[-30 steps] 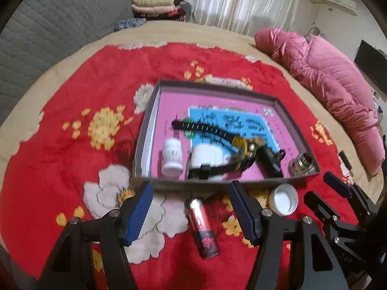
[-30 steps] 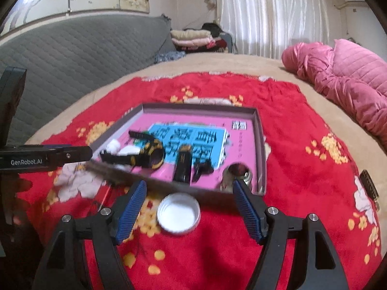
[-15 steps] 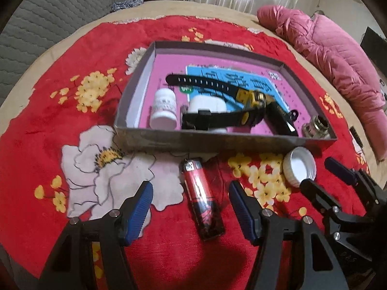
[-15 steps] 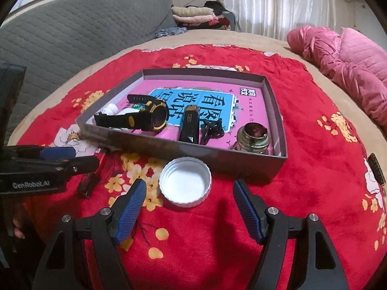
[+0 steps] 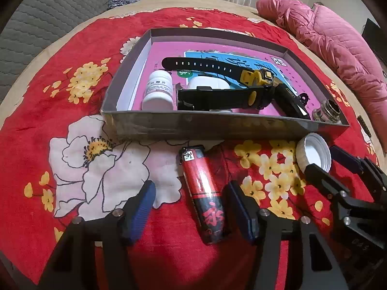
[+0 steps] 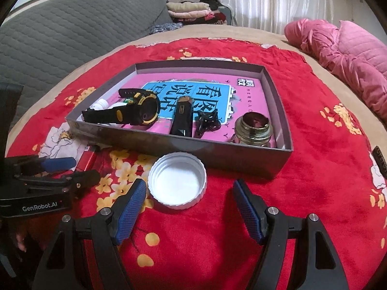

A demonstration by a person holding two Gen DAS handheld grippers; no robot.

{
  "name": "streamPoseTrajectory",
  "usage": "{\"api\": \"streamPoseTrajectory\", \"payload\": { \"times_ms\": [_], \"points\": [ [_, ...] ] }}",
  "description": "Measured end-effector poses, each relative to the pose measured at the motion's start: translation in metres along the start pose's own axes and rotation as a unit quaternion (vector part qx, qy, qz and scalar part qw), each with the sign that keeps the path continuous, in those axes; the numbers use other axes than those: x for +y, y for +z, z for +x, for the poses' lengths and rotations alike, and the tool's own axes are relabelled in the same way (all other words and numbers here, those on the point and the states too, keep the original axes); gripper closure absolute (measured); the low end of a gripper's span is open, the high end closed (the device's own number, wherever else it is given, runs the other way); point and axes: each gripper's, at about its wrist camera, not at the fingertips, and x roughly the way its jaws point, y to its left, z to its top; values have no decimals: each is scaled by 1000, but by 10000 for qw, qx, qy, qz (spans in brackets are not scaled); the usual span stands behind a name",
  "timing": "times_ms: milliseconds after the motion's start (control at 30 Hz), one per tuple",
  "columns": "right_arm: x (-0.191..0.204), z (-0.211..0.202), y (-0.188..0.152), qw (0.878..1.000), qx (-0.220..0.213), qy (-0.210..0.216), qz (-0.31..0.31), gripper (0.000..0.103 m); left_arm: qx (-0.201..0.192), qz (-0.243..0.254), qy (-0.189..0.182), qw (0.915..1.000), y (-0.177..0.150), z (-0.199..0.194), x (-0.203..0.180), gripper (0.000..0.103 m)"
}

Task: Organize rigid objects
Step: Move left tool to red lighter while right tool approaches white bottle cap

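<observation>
- Lighter (image 5: 204, 193) lies on the red flower blanket (image 5: 36, 111), just outside the grey box (image 5: 217, 128).
- Its long side points away from the left tool (image 5: 189, 201), toward the box. It sits between the blue pads, which have just been closing but do not touch it.
- It is red, shiny and tube-shaped.
- White cap (image 6: 177, 180) is round, ridged plastic. The right tool (image 6: 189, 207) is wide apart, just behind it.
</observation>
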Motion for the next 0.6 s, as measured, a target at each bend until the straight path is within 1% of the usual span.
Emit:
{"api": "streamPoseTrajectory", "payload": {
  "times_ms": [167, 300, 367, 500, 533, 600],
  "points": [
    [7, 8, 1, 9997, 0, -102, -231, 28, -31, -87, -54, 9999, 1, 2, 6, 51],
    [12, 14, 1, 9989, 12, -192, -423, 28, -40, 14, -9, 10000, 2, 3, 4, 55],
    [13, 18, 2, 9986, 32, -230, -480, 28, -45, 30, 29, 10000, 3, 4, 3, 62],
    [15, 21, 3, 9980, 49, -270, -562, 27, -53, -90, 6, 9999, 4, 4, 9, 78],
    [14, 21, 3, 9982, 48, -247, -538, 28, -49, -124, -13, 9999, 4, 3, 12, 81],
    [13, 21, 4, 9985, 32, -242, -497, 34, -38, -151, -67, 9999, 5, 3, 14, 81]
  ]
}}
